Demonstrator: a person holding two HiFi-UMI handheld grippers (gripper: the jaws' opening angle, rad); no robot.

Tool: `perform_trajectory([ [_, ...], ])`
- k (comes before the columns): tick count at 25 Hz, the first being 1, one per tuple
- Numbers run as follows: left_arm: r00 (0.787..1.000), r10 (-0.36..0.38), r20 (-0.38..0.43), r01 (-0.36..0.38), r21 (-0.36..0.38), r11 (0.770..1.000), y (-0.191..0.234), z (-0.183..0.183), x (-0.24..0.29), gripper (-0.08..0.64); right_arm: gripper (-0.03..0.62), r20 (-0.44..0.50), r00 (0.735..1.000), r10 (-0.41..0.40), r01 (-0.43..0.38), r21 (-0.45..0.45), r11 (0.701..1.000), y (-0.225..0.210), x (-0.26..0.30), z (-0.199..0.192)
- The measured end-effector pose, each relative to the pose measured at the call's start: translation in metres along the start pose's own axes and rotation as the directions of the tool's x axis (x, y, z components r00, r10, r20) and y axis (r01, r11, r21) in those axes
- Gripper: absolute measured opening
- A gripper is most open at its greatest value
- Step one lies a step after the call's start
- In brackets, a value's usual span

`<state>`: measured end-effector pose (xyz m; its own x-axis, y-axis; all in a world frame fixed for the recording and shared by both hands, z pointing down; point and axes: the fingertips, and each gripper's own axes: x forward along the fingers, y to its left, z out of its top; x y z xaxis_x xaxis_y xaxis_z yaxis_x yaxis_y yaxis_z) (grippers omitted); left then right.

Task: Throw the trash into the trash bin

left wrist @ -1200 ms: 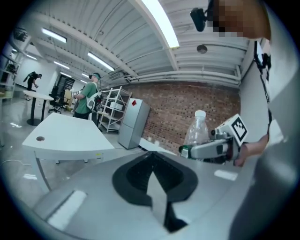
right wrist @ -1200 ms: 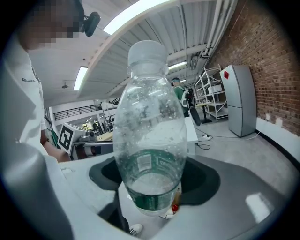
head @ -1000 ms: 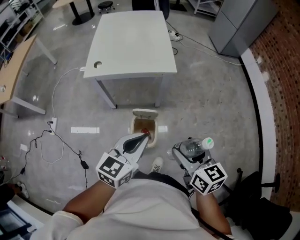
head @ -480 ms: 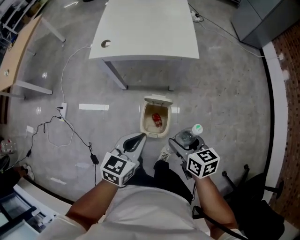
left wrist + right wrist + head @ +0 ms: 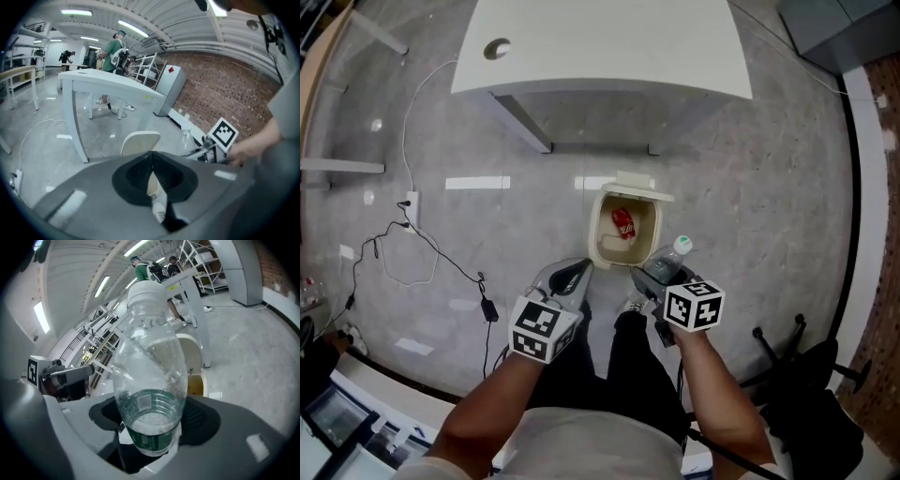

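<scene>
Grey polished concrete floor (image 5: 750, 187) fills the head view, and a small cream trash bin (image 5: 594, 232) is seen standing on it with its lid (image 5: 643, 183) tipped open. Beyond the bin a white table (image 5: 600, 42) is set, and well off to the bin's left a black cable (image 5: 403, 258) is trailed across the floor. Inside the bin one red piece of trash (image 5: 622, 223) is lying. It may be a crushed can, though it is too small for that to be said firmly.

A clear plastic bottle (image 5: 667, 261) with a pale cap is held in the right gripper (image 5: 654, 278). Its jaws are closed round the bottle's lower, green-labelled part, as is shown plainly in the right gripper view. The bottle is carried just beside the bin's near right corner, with its cap pointed toward the bin, and is not yet over the opening.

The left gripper (image 5: 579, 273) is held just beside the bin's near left corner. Its jaws are pressed together with nothing caught between them. Only a thin slit is left, through which a shoe (image 5: 159, 214) and the bin are glimpsed.

The task is judged to be partly done: one item is counted as in, and the bottle remains to be dealt with. What is left is for the bottle to be brought over the open mouth and let go so that it drops inside.
</scene>
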<state>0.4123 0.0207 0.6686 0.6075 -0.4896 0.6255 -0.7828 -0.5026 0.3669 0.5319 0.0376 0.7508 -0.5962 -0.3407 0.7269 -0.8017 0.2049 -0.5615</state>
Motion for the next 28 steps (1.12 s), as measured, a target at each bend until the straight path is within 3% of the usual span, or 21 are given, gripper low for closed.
perform_trajectory([
  [4, 0.999, -0.015, -0.033, 0.017, 0.046, 0.999, 0.020, -0.014, 0.017, 0.008, 0.325, -0.051, 0.998, 0.045, -0.038, 0.135, 0.990, -0.013, 0.053, -0.019],
  [9, 0.997, -0.025, -0.078, 0.034, 0.113, 0.993, 0.029, -0.027, 0.030, 0.008, 0.327, -0.146, 0.987, 0.071, -0.041, 0.200, 0.979, -0.032, 0.109, -0.040],
  [16, 0.997, -0.019, -0.079, 0.024, 0.064, 0.998, 0.030, -0.046, 0.044, 0.008, 0.327, -0.207, 0.974, 0.093, -0.030, 0.288, 0.957, -0.053, 0.147, -0.052],
  [22, 0.998, -0.011, -0.060, 0.014, 0.054, 0.998, 0.038, -0.044, 0.048, 0.008, 0.327, -0.269, 0.936, 0.225, -0.078, 0.466, 0.882, -0.061, 0.172, -0.067],
  [24, 0.998, -0.006, -0.055, 0.008, 0.044, 0.999, 0.040, -0.046, 0.049, 0.008, 0.327, -0.280, 0.935, 0.216, -0.065, 0.465, 0.883, -0.068, 0.175, -0.067],
  [28, 0.998, 0.010, -0.054, -0.009, 0.026, 1.000, 0.047, -0.049, 0.053, 0.008, 0.327, -0.227, 0.958, 0.174, -0.058, 0.443, 0.895, -0.077, 0.178, -0.051],
])
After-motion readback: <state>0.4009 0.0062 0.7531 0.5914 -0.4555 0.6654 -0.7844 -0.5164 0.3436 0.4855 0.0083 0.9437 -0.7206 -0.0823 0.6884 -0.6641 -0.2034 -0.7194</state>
